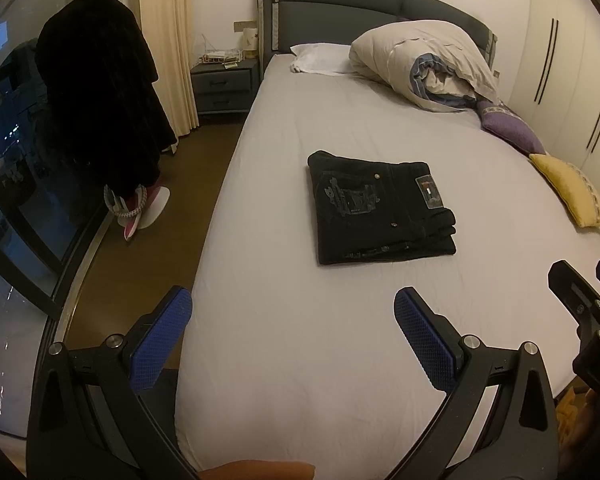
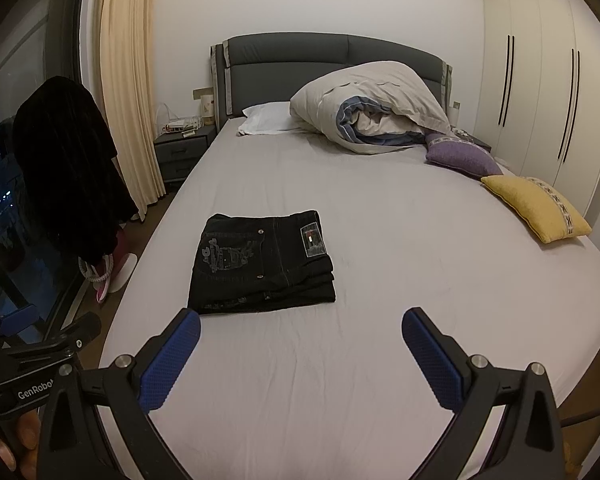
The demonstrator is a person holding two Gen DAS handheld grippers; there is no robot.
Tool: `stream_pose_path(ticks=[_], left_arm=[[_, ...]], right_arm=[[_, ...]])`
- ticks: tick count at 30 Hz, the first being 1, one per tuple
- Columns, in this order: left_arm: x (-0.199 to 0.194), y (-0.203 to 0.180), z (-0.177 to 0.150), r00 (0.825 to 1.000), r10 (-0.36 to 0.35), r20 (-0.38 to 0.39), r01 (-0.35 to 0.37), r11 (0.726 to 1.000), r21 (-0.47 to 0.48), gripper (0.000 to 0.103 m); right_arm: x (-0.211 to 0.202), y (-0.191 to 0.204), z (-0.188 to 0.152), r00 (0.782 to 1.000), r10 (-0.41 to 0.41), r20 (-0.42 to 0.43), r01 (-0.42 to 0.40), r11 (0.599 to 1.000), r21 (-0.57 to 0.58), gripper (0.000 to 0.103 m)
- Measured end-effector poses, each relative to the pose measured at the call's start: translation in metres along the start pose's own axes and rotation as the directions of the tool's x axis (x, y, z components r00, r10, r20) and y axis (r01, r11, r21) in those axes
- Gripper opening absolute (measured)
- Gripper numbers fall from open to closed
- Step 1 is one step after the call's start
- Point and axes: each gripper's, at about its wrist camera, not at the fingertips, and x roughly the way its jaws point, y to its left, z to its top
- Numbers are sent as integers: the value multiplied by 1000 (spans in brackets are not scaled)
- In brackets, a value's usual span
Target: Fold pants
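Note:
Black pants (image 1: 380, 208) lie folded into a compact stack on the white bed sheet (image 1: 300, 320), back pocket and label facing up. They also show in the right wrist view (image 2: 262, 262). My left gripper (image 1: 292, 312) is open and empty, held back from the pants above the near part of the bed. My right gripper (image 2: 300, 336) is open and empty, just short of the pants' near edge. The right gripper's fingers (image 1: 572, 292) show at the left view's right edge, and the left gripper's body (image 2: 36, 360) shows at the right view's lower left.
A bunched duvet (image 2: 364, 108) and white pillow (image 2: 264, 120) lie at the headboard. A purple cushion (image 2: 460, 156) and a yellow cushion (image 2: 536, 208) lie on the right side. A nightstand (image 2: 180, 152), a dark garment on a stand (image 2: 64, 168) and a window are on the left; a wardrobe (image 2: 540, 92) is on the right.

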Motion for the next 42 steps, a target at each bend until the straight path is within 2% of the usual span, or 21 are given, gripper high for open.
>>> stream_pose_path(ticks=[42], left_arm=[[18,-7,-5,1000,6,-21,-6,1000,0,103]], right_arm=[[17,4,-12,999,14,-50,-15,1000,-6,103]])
